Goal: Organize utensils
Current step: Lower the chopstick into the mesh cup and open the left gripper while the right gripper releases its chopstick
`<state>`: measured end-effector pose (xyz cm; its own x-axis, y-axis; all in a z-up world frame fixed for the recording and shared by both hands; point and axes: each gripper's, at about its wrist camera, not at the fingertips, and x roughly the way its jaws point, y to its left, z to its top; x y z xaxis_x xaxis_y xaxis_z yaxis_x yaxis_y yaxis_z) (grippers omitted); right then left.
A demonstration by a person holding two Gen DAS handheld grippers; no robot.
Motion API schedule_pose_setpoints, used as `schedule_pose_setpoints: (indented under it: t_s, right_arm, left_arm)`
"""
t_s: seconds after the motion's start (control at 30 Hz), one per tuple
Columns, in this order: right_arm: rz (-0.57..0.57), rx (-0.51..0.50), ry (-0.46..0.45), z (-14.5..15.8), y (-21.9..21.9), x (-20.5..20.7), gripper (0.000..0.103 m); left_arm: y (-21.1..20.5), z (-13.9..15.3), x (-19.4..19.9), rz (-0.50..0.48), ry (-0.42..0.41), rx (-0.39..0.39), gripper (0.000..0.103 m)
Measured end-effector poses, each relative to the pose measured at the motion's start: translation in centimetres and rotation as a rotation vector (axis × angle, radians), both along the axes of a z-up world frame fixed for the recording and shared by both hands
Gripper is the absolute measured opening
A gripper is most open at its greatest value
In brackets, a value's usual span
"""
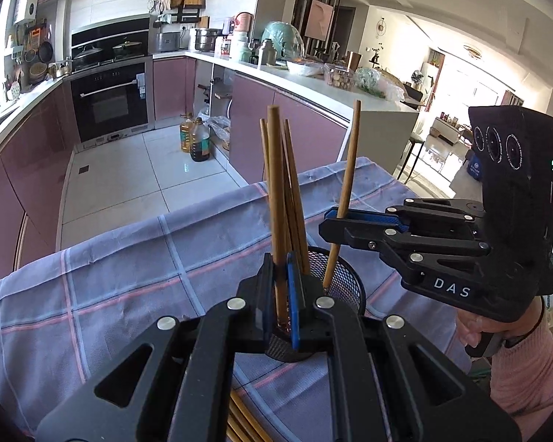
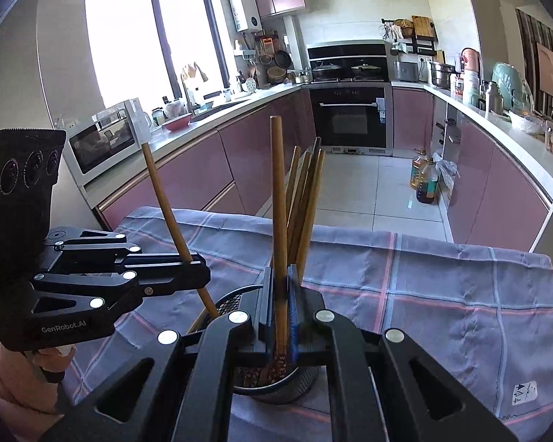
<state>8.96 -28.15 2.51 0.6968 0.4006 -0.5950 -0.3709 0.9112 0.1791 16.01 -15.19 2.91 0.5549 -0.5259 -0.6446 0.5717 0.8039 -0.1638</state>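
over the mesh holder [image 1: 344,280], two clamped chopsticks [image 1: 276,199]

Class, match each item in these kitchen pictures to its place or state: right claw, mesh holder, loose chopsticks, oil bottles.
Items:
1 right claw
2 mesh holder
3 loose chopsticks
4 oil bottles

Places or states:
A on the floor
B lying flat on the cloth
C shut on one chopstick
D standing upright

Pairs: 1-C, 2-D, 3-B, 4-A

Chopsticks [image 1: 295,199] in holder [image 1: 344,280] on tablecloth [image 1: 129,265]
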Motion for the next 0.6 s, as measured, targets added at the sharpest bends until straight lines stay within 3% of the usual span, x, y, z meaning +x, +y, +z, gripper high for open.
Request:
schedule_pose_setpoints:
  t_s: [0.17, 0.43, 0.6]
  right_arm:
    - [-0.023, 0.018, 0.011, -0.7, -0.2, 0.6, 0.008]
    - [-0.052, 0.030, 0.017, -1.4, -1.1, -0.2, 0.025]
    - [-0.072, 0.088, 0.059, -2.7, -2.5, -1.0, 0.030]
  left_arm:
    - [0.2, -0.8, 0.4, 0.008, 0.002, -0.003, 0.010]
    - [1.5, -1.9, -0.3, 0.037, 0.003, -0.008, 0.016]
    - [2.5, -3.2, -0.5, 0.050, 0.040, -0.015, 0.022]
